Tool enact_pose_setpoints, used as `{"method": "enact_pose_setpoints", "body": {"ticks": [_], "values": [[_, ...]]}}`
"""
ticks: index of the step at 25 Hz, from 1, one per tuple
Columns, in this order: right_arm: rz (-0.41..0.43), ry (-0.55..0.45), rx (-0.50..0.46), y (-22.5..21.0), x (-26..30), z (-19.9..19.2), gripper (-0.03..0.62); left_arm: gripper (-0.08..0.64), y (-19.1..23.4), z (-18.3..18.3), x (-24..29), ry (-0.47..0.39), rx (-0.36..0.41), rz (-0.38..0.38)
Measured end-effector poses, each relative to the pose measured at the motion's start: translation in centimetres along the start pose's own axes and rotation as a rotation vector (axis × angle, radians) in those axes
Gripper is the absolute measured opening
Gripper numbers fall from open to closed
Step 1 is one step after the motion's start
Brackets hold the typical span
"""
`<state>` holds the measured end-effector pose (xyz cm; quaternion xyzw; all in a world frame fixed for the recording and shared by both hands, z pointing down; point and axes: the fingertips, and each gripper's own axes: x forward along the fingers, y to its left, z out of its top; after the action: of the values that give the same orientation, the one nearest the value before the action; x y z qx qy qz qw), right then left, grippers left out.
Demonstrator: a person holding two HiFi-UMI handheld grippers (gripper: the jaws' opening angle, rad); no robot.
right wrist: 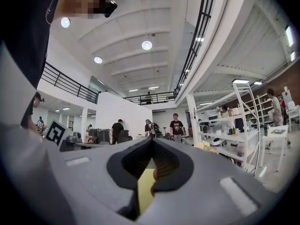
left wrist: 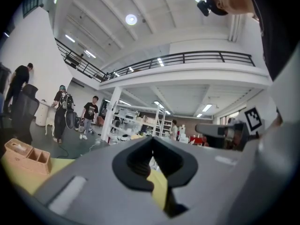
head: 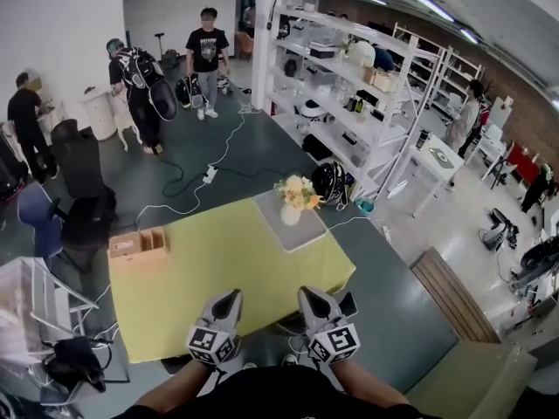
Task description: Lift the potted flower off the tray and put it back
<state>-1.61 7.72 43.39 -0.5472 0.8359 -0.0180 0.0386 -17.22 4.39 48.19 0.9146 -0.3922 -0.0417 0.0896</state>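
Grey tray (head: 307, 232): on the far right corner of the yellow table (head: 218, 273). It holds one potted flower (head: 295, 201), a white pot standing upright with pale blooms.
Wooden box (head: 138, 244): at the table's left edge, divided into compartments whose contents are unclear.
Left gripper (head: 229, 299) and right gripper (head: 310, 293): at the near edge, well apart from the tray, jaws together, nothing between them.

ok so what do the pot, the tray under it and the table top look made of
Pot: smooth white, probably ceramic or plastic; too small to tell. Tray: flat matte grey, likely plastic or painted board. Table top: even matte yellow-green, perhaps cloth or laminate.
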Motion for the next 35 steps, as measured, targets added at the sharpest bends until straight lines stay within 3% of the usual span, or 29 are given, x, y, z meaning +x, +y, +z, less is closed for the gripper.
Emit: {"method": "enact_pose_setpoints", "body": {"ticks": [12,35], "values": [[0.033,0.036,0.021,1.3,0.4,-1.1,0.003,0.008,0.6,-0.4,-0.4,-0.006,-0.019,0.002],[0.008,0.041,0.001,3.2,2.3,-0.6,0.003,0.008,2.6,0.3,-1.3,-0.014,-0.038,-0.012]]}}
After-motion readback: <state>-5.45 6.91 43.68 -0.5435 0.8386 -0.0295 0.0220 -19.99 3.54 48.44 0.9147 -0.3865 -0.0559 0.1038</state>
